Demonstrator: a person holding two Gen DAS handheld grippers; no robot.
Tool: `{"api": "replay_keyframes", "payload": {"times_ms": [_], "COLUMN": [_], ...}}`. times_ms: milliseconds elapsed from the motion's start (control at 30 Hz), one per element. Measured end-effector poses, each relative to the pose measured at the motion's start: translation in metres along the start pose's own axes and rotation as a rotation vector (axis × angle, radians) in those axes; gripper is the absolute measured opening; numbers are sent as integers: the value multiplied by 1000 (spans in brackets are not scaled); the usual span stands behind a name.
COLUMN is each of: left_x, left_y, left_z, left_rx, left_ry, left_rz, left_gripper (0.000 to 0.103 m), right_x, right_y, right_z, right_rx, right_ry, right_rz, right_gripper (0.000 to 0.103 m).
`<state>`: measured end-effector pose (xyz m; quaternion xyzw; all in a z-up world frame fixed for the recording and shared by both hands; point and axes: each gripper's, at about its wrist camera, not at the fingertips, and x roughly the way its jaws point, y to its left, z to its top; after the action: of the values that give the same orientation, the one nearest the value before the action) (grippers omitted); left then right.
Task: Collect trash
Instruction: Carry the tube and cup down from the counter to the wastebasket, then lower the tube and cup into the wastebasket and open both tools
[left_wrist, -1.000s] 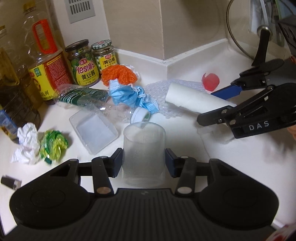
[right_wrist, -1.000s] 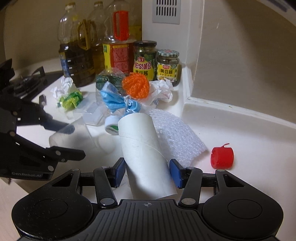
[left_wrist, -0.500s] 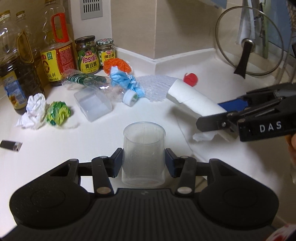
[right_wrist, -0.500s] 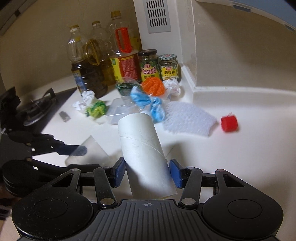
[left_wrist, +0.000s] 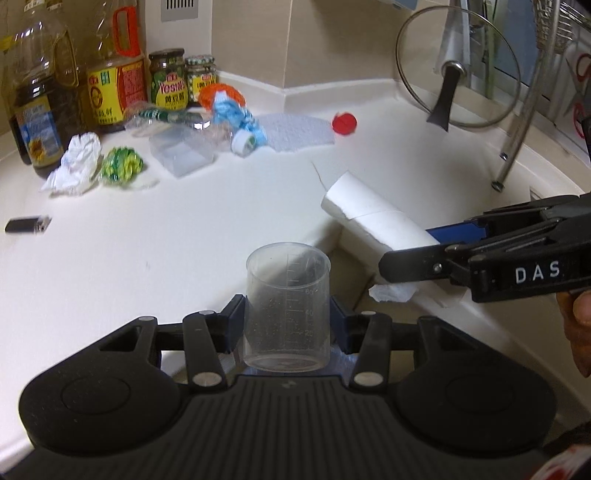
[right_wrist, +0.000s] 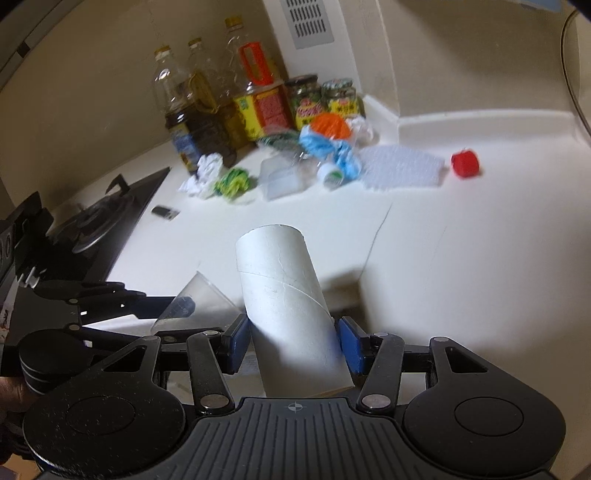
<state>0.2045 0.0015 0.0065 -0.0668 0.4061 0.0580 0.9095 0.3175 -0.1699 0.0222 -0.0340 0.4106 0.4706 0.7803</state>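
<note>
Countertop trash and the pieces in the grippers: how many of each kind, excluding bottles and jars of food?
Crumpled white paper: 1
Green wrapper: 1
Clear plastic box: 1
Crushed clear bottle: 1
Blue face mask: 1
Orange mesh ball: 1
Bubble wrap: 1
Red cap: 1
Clear cup, held: 1
Cardboard tube, held: 1
Total: 10

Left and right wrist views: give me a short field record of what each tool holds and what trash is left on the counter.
left tool: shut on clear measuring cup, upright
right tool: shut on cardboard tube, tilted
counter: white
trash left: crumpled white paper; green wrapper; clear plastic box; blue face mask; bubble wrap; red cap
</note>
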Motion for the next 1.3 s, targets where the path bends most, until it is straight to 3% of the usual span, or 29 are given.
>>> {"api": "replay_keyframes", "payload": {"times_ms": [167,367,933,1300], "left_x": [-4,3,48,77], "left_y": [5,10,20,21], "left_z": [-23,-49,-101,-117], "left_rx": [-17,-27,-137,-167], "left_ry": [35,89,218,281], "left_rz": [-10,3,27,29], "left_gripper": [45,45,45,45], "right_x": [5,23,80,110], "right_y": [16,28,19,4], "right_z": [-24,-55,-118,-135], "right_rx": [-8,-62,-168,-174], "right_ry": [44,112,246,316], "right_rz": [-11,-89,-173,-188], "right_gripper": [52,52,52,52]}}
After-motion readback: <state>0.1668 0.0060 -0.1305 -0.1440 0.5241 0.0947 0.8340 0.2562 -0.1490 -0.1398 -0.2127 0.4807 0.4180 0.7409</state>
